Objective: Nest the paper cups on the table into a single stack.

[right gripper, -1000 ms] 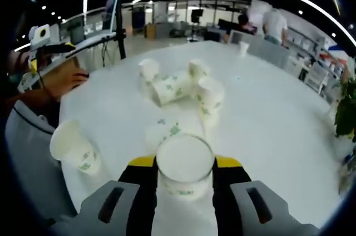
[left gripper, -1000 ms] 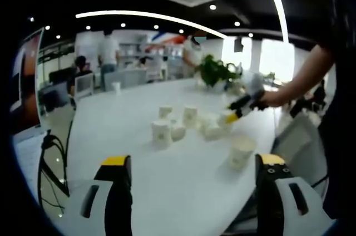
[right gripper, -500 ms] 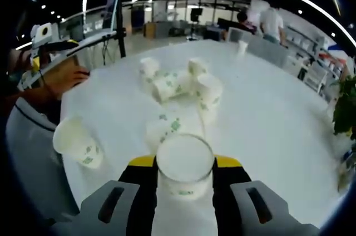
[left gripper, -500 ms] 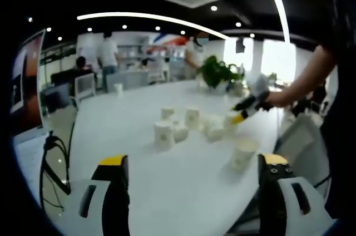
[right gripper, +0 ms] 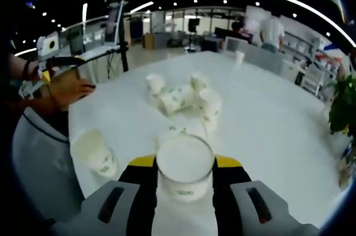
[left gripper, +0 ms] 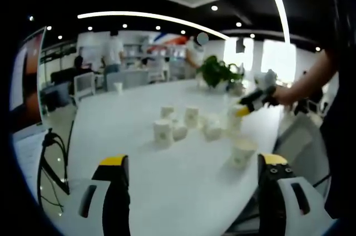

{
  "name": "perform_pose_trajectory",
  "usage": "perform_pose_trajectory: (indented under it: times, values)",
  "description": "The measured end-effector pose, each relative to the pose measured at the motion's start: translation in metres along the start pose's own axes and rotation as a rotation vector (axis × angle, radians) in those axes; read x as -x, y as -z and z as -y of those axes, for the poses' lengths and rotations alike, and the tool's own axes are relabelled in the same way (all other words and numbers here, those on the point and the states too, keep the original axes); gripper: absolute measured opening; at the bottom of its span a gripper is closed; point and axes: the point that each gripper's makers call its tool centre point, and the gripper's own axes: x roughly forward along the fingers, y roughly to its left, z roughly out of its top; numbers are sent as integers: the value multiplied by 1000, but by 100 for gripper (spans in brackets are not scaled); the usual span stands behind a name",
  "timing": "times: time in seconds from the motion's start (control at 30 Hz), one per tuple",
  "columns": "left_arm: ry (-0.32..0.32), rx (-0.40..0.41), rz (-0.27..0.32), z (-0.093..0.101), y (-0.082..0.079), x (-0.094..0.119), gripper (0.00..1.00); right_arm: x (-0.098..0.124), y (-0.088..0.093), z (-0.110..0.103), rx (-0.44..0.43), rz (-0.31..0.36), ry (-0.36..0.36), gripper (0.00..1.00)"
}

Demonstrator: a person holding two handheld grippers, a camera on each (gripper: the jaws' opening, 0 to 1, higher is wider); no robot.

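My right gripper (right gripper: 184, 176) clamps a paper cup (right gripper: 184, 169) between its jaws, upright, mouth toward me, lifted above the white table (right gripper: 267, 136). Just left stands another cup (right gripper: 95, 153), upright near the table edge. Farther out sits a cluster of cups (right gripper: 183, 99), some tipped over. My left gripper (left gripper: 192, 191) hangs spread wide, holding nothing, pointing across the table.
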Motion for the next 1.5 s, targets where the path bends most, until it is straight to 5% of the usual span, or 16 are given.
perform_pose_trajectory:
  times: [0.43,0.57,1.5]
  values:
    - [6,-2,1,-1,-2,-3,95,14,-42,-16,-93,143,-9,35]
    - [5,-4,0,0,-1,-3,95,16,-45,-22,-195,175,-24,35]
    - [43,5,9,12,-8,-17,94,24,-90,-65,-408,356,-166,35]
